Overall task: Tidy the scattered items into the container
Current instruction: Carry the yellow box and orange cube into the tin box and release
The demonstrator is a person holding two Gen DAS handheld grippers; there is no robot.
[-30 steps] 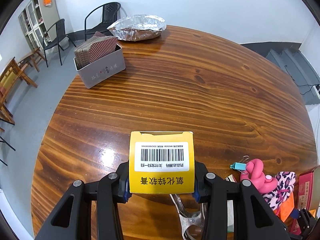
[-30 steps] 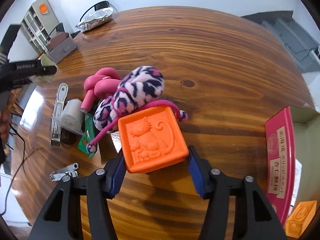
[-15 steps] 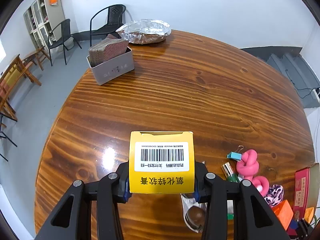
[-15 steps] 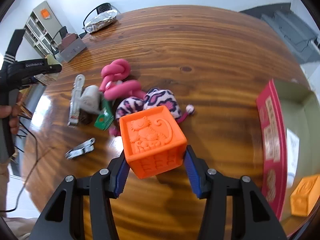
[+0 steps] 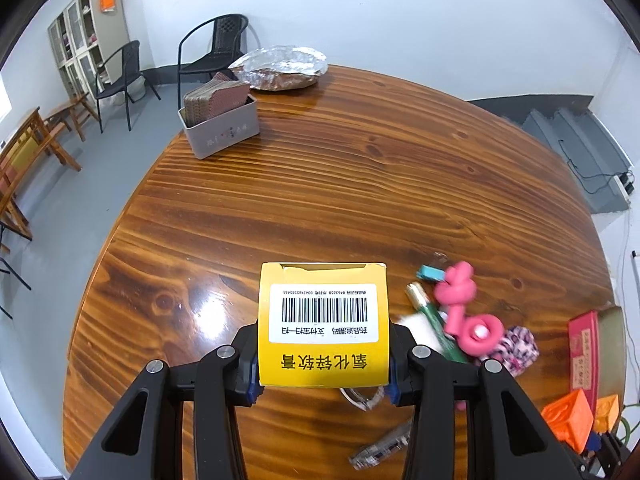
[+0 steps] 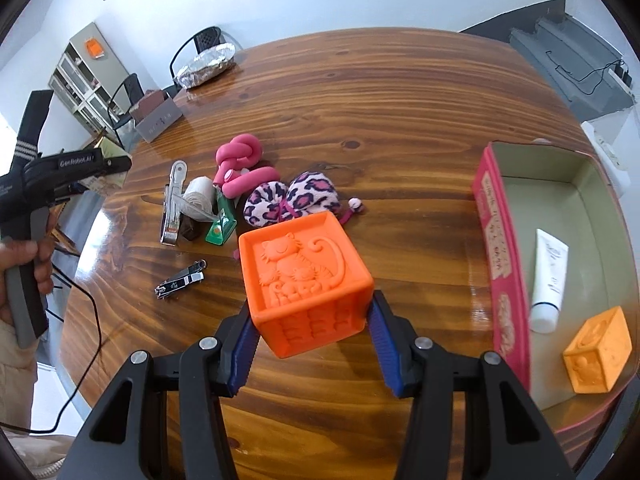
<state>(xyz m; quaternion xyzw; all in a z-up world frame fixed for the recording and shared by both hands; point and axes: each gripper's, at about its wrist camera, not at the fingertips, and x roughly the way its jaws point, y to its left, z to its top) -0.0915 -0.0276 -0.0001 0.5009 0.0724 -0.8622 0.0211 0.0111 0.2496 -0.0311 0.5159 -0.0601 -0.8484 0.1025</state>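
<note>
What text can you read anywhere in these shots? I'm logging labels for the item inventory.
"氧化锌软膏", upside down, on the yellow box that the left gripper holds.
Barcode label on the same box: digits and small print too small to read.
"GenRobot.AI", roughly, last letters unsure, on the left gripper's body in the right wrist view.
Red container: printing blurred.
White tube: markings unreadable.

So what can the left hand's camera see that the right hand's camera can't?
Only the left wrist view shows the barcode face of the yellow box clamped in the left gripper.

Only the right wrist view shows the inside of the container, with a white tube and a small orange block, plus the nail clipper on the table.

Both show the orange cube held by the right gripper, the pink knotted toy, the leopard-print pouch and the grey tin.
</note>
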